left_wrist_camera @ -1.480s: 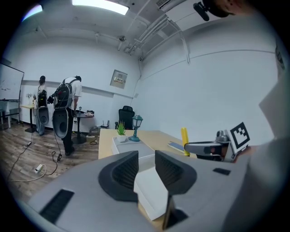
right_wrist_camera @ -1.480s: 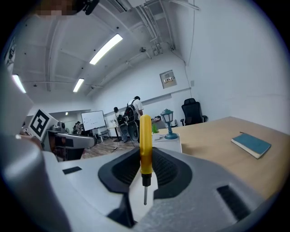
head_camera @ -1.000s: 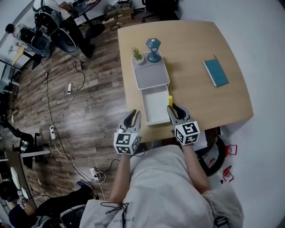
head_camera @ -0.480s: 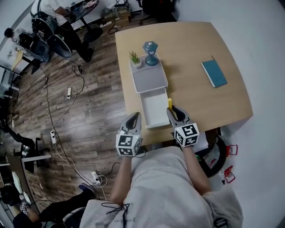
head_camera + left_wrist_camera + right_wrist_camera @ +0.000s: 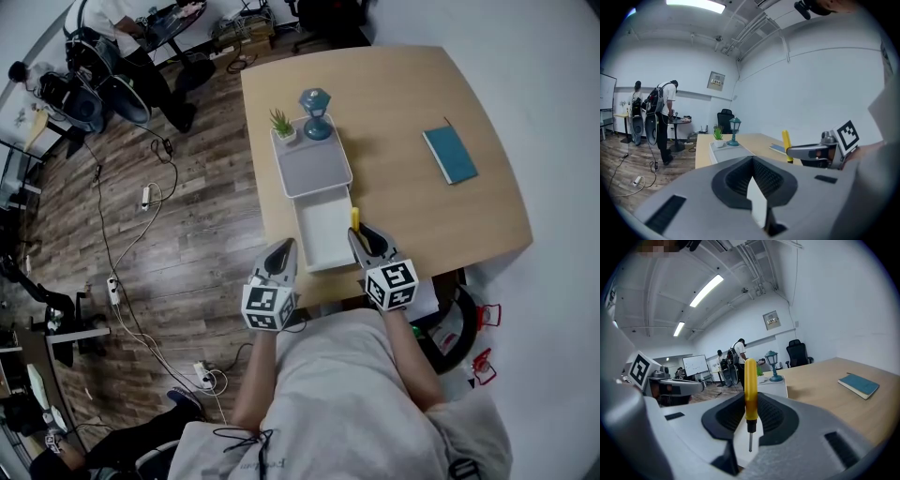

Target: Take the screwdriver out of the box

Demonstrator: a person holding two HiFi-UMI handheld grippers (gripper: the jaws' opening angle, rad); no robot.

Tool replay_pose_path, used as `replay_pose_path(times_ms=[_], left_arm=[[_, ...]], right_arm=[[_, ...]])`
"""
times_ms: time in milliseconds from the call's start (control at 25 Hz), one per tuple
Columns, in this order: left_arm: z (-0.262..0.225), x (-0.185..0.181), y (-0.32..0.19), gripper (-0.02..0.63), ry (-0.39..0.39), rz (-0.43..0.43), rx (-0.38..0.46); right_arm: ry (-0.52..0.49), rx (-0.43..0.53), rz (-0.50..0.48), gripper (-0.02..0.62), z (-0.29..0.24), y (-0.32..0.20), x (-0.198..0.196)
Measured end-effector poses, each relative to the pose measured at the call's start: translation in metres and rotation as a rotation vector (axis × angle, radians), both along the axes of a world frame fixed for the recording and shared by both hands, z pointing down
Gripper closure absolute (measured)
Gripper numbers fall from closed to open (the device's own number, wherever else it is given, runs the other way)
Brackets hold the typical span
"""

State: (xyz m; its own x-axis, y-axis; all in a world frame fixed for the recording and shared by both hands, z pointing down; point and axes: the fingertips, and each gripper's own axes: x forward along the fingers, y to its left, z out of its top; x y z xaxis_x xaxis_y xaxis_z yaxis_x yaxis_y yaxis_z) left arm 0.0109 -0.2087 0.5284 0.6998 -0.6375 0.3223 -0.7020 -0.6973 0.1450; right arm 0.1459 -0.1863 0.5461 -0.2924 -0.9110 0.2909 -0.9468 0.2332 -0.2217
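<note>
The right gripper (image 5: 749, 417) has its ribbed dark pads clamped on the smooth yellow handle of the screwdriver (image 5: 750, 380). It stands upright, thin metal tip down, at the right wall of the white rectangular box (image 5: 323, 230). The left gripper (image 5: 753, 177), left of the box, has its jaws together on nothing. Farther away, a grey tray (image 5: 314, 169) carries a small plant (image 5: 281, 122) and a blue lantern (image 5: 316, 111). The grippers hide the near end of the box.
</note>
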Motion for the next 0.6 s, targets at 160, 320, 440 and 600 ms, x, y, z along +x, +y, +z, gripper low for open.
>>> replay_pose_path(times_ms=[160, 320, 440, 600], left_arm=[[0.0016, 0.0025, 0.0008, 0.601, -0.001, 0.006, -0.002], [0.002, 0.0011, -0.0004, 0.601, 0.002, -0.004, 0.0], [0.0018, -0.003, -0.0006, 0.601, -0.002, -0.02, -0.005], [0.0025, -0.0068, -0.0024, 0.601, -0.003, -0.043, -0.009]], right_arm=[[0.001, -0.001, 0.003, 0.509, 0.0003, 0.0006, 0.001], [-0.007, -0.004, 0.004, 0.509, -0.0001, 0.0011, 0.0008], [-0.005, 0.007, 0.001, 0.509, -0.0065, 0.0016, -0.0025], [0.007, 0.009, -0.005, 0.509, -0.0072, 0.001, -0.0046]])
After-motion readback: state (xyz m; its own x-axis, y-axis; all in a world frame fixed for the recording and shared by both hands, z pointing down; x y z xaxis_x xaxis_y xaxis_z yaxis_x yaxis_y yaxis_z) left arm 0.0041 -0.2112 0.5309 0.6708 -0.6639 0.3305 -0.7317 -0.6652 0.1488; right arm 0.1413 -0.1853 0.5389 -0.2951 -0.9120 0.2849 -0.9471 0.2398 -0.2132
